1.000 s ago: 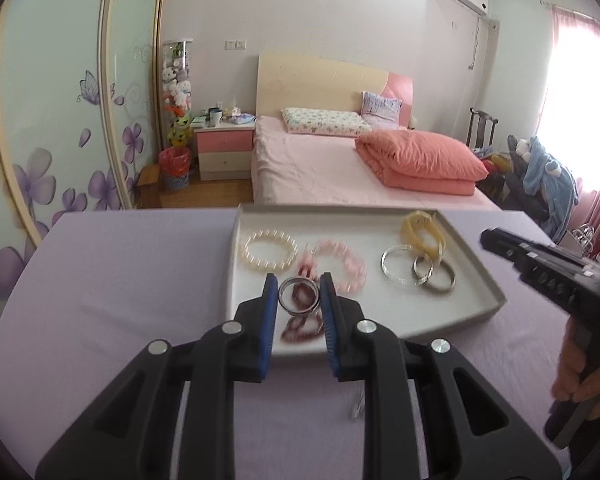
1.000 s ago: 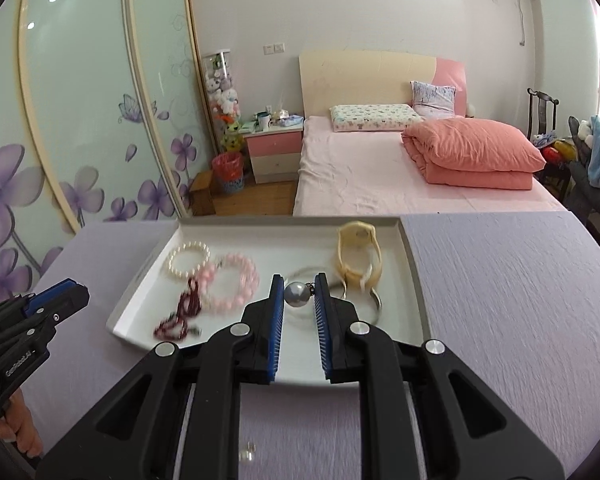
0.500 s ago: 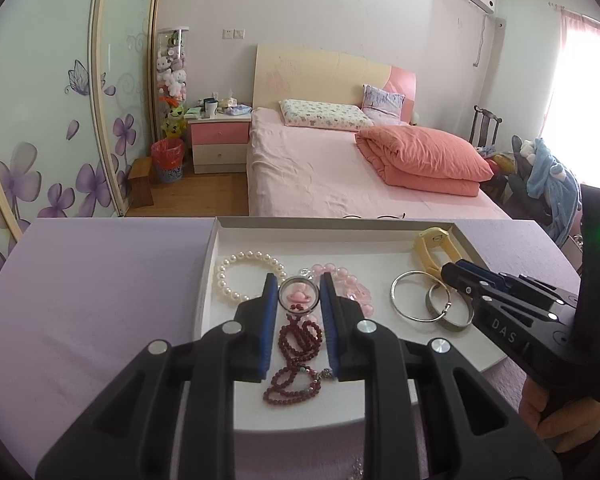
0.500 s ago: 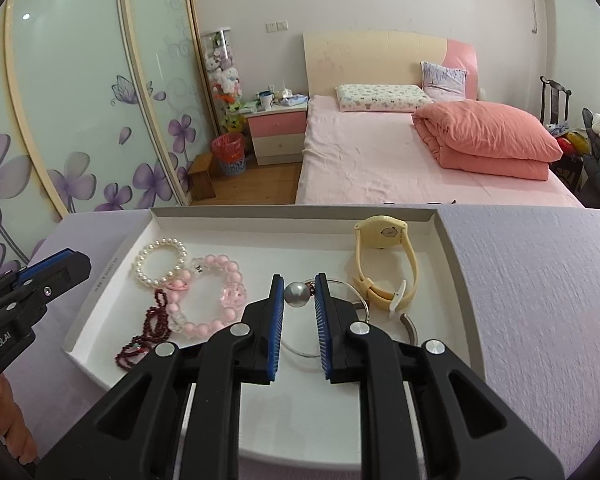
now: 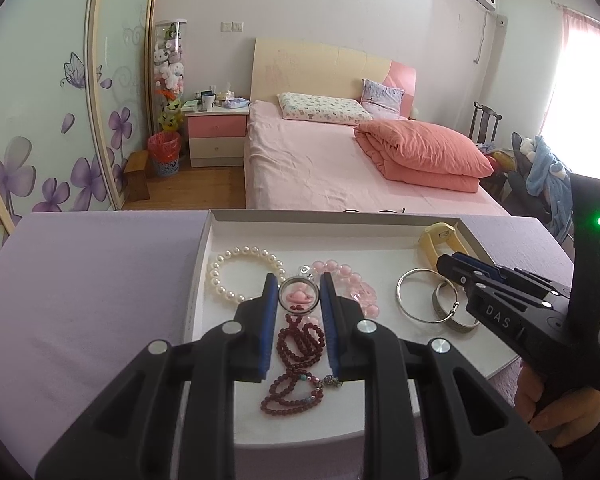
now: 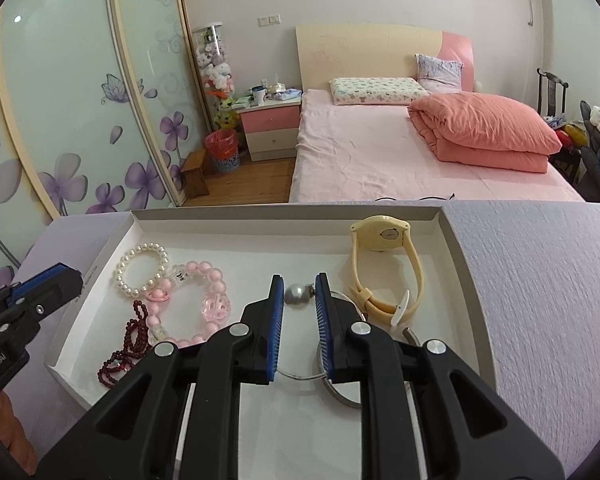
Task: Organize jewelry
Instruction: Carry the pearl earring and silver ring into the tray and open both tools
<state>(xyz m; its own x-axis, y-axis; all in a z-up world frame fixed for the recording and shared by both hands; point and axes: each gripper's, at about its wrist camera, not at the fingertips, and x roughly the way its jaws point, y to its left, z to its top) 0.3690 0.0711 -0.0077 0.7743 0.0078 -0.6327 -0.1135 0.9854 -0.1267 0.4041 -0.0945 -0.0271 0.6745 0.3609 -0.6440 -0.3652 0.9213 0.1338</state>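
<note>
A white tray (image 5: 332,218) on the purple table holds the jewelry. My left gripper (image 5: 299,294) is shut on a silver ring (image 5: 300,312), held over a dark red bead string (image 5: 296,360) and the pink bead bracelet (image 5: 348,276). My right gripper (image 6: 299,292) has a grey pearl stud (image 6: 295,295) between its pads. Its jaws are opening, and the stud still spans the gap. It hangs over the silver bangles (image 5: 420,300), beside the yellow watch (image 6: 380,236). A white pearl bracelet (image 6: 140,266) lies at the tray's left.
The purple tablecloth (image 6: 540,280) stretches to both sides of the tray. A person's hand (image 5: 556,408) grips the right tool at the lower right of the left wrist view. A pink bed (image 6: 380,160) and a nightstand (image 6: 272,128) stand beyond the table.
Both grippers have come forward and lower over the tray, so its contents look larger. The ring and the pearl stud stay between their pads. The right pads stand slightly wider.
</note>
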